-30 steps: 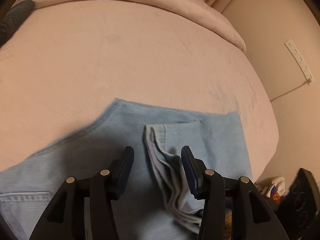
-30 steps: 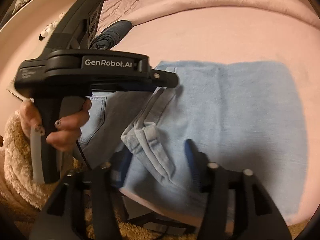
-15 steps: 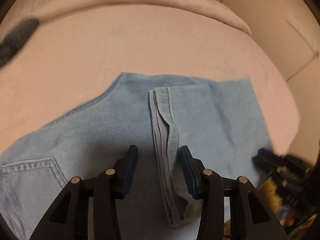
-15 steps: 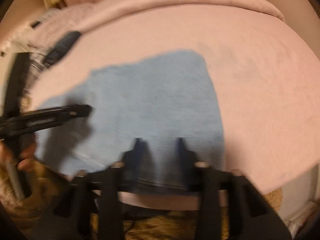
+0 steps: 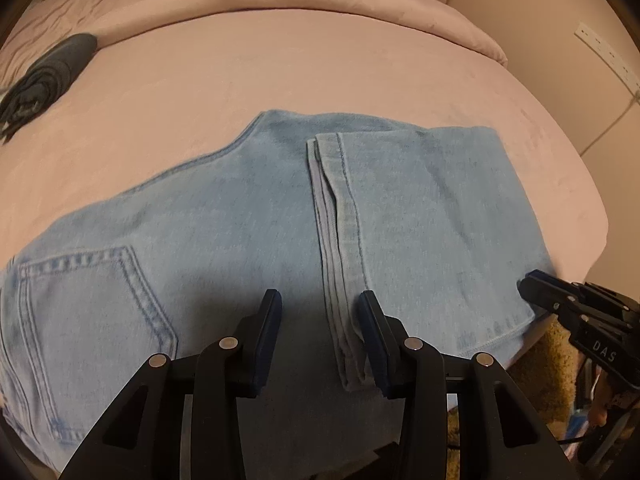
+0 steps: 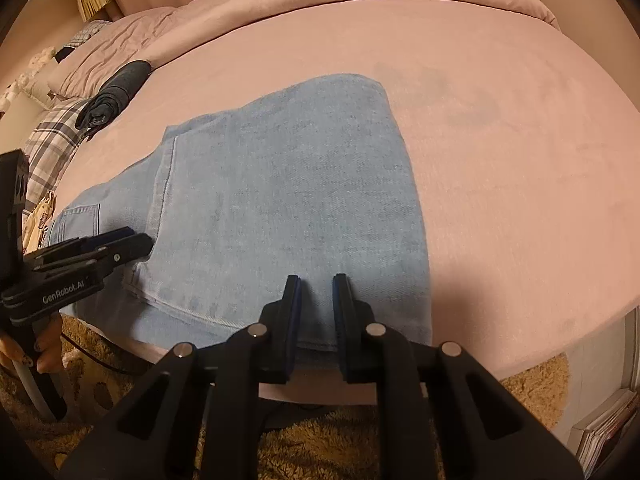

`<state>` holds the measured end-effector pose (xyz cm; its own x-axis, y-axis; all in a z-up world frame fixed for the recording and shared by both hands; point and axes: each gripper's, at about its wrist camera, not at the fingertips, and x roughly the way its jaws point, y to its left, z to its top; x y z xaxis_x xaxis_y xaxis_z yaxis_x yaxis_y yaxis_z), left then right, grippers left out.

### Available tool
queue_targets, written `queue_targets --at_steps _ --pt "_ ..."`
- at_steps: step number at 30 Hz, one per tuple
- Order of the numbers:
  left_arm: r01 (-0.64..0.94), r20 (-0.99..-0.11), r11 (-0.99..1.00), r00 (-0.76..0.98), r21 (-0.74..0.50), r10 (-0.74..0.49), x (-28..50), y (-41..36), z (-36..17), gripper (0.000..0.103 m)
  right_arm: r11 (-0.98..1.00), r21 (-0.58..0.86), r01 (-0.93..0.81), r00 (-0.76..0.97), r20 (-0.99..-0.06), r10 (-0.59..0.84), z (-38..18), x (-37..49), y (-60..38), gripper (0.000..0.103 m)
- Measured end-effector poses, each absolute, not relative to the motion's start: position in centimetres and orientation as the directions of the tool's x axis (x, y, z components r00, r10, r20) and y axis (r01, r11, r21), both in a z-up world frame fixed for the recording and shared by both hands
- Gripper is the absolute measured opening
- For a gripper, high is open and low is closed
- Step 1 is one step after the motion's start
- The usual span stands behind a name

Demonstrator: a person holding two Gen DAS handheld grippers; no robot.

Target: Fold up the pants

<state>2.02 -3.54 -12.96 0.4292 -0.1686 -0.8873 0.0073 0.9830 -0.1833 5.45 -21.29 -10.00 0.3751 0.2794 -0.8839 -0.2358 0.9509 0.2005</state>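
While the light blue pants (image 5: pixel 256 240) lie flat on the pink bed (image 5: pixel 280 72), they fill the lower centre of both views, with the leg part already doubled back so the hems (image 5: pixel 332 216) rest on the thigh area, right of the back pocket (image 5: pixel 92 312) at lower left. One fold looks done; by my reading at least one more remains to make a compact bundle. At bottom centre, the left tool (image 5: pixel 318 334) hovers with fingers apart, empty, the hem stack just ahead between them. In its own view the right tool (image 6: pixel 316 312) sits narrowly parted over the near edge of the folded leg, gripping nothing that I can see.
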Motion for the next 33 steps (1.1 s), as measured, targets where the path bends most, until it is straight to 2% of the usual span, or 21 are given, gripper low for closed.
queue_targets --at_steps 3,8,9,13,15,33 --pt "0.001 -0.884 0.979 0.43 -0.202 -0.183 1.7 -3.5 -13.1 0.043 0.949 0.205 -0.238 0.372 -0.884 0.284 -9.1 6.2 -20.8 0.02" --pt "-0.016 -0.878 0.975 0.437 -0.223 -0.194 -1.0 -1.2 -13.2 0.043 0.956 0.13 -0.263 0.461 -0.853 0.243 -7.1 10.1 -19.8 0.02" --pt "-0.016 -0.878 0.975 0.439 -0.22 -0.192 -1.1 -1.2 -13.2 0.043 0.955 0.128 -0.267 0.469 -0.848 0.245 -7.1 11.4 -19.6 0.016" --pt "-0.021 -0.877 0.975 0.442 -0.219 -0.188 -1.5 -1.0 -13.3 0.043 0.962 0.14 -0.233 0.422 -0.877 0.23 -9.2 15.9 -19.4 0.017" --pt "-0.024 -0.877 0.975 0.442 -0.223 -0.19 -1.8 -0.8 -13.3 0.043 0.965 0.138 -0.225 0.392 -0.893 0.219 -10.7 16.9 -19.2 0.014" --pt "-0.046 -0.885 0.978 0.436 -0.204 -0.164 -0.4 -2.5 -13.0 0.043 0.965 0.147 -0.219 0.38 -0.898 0.223 -10.5 4.7 -23.6 0.015"
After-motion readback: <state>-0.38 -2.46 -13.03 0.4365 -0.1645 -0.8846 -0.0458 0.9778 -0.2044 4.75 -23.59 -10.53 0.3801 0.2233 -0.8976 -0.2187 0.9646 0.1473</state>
